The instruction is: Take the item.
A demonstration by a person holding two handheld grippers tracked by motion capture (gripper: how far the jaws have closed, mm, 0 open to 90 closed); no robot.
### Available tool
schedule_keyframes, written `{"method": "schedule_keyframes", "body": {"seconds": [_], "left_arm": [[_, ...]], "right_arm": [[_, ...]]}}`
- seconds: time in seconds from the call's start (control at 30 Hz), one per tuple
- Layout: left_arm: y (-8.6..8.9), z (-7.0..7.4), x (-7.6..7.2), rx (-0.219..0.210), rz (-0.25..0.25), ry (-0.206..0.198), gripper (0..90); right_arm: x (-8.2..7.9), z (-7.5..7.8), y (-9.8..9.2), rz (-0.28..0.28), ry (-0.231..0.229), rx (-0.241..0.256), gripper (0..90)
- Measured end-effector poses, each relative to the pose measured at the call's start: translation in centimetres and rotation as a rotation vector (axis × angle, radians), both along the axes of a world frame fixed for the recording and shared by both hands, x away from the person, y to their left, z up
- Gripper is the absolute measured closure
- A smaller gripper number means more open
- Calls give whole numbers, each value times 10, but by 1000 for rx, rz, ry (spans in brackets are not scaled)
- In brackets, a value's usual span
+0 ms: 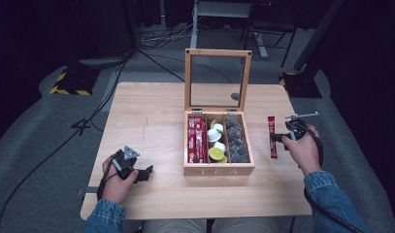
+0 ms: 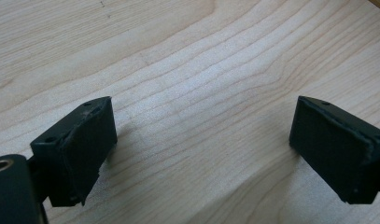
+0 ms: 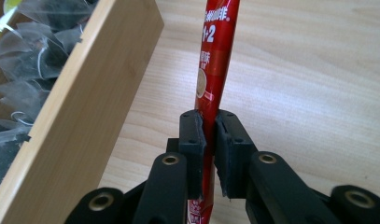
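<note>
A wooden tea box stands open mid-table, lid upright. Its compartments hold red stick packets, small cups and grey tea bags. Right of the box a red stick packet lies lengthwise, and my right gripper is shut on its middle. In the right gripper view the red stick packet runs up between the two black pads, with the box wall at left. My left gripper rests open at the table's front left. In its own view the left gripper has only bare wood between its pads.
The wooden table has free room to the left of the box and in front of it. Its front edge is close to both hands. Cables and stand bases lie on the floor beyond the table.
</note>
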State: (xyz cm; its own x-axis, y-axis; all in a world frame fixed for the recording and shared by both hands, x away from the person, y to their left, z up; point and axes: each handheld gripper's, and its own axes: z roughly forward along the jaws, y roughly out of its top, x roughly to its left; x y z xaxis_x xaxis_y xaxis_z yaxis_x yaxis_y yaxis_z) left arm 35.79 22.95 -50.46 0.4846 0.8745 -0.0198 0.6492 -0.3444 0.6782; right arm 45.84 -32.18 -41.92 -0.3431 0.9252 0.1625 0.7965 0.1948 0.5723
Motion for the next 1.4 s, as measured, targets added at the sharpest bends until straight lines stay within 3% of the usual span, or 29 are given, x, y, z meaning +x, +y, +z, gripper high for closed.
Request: {"method": "schedule_keyframes", "body": {"seconds": [0.53,0.63,0.7,0.77,0.87,1.0,1.07,1.1,1.13,1.2,1.4], "left_arm": [[0,0,0,2,-2,2,74],[0,0,1,0,0,1,73],[0,0,1,0,0,1,73],[0,0,1,-1,0,1,72],[0,0,1,-2,1,0,72],[0,0,1,-2,1,0,72],[0,0,1,-2,-1,0,70],[0,0,1,-2,-1,0,70],[-1,0,1,-2,0,0,70],[-1,0,1,-2,0,0,70],[-1,0,1,-3,-1,0,70]], "right_arm": [[-1,-18,-3,-36,64,-2,812],[-1,-18,-3,-40,54,-4,748],[-1,-17,-3,-46,18,4,639],[-1,-15,-3,-43,3,-5,612],[-2,-9,-4,-35,-53,1,518],[-3,1,-4,-9,-160,2,426],[-4,7,-3,4,-211,18,400],[-4,7,-3,4,-211,18,400],[-5,14,-1,15,-257,32,393],[-6,21,2,32,-298,43,386],[-10,41,14,75,-376,58,381]]}}
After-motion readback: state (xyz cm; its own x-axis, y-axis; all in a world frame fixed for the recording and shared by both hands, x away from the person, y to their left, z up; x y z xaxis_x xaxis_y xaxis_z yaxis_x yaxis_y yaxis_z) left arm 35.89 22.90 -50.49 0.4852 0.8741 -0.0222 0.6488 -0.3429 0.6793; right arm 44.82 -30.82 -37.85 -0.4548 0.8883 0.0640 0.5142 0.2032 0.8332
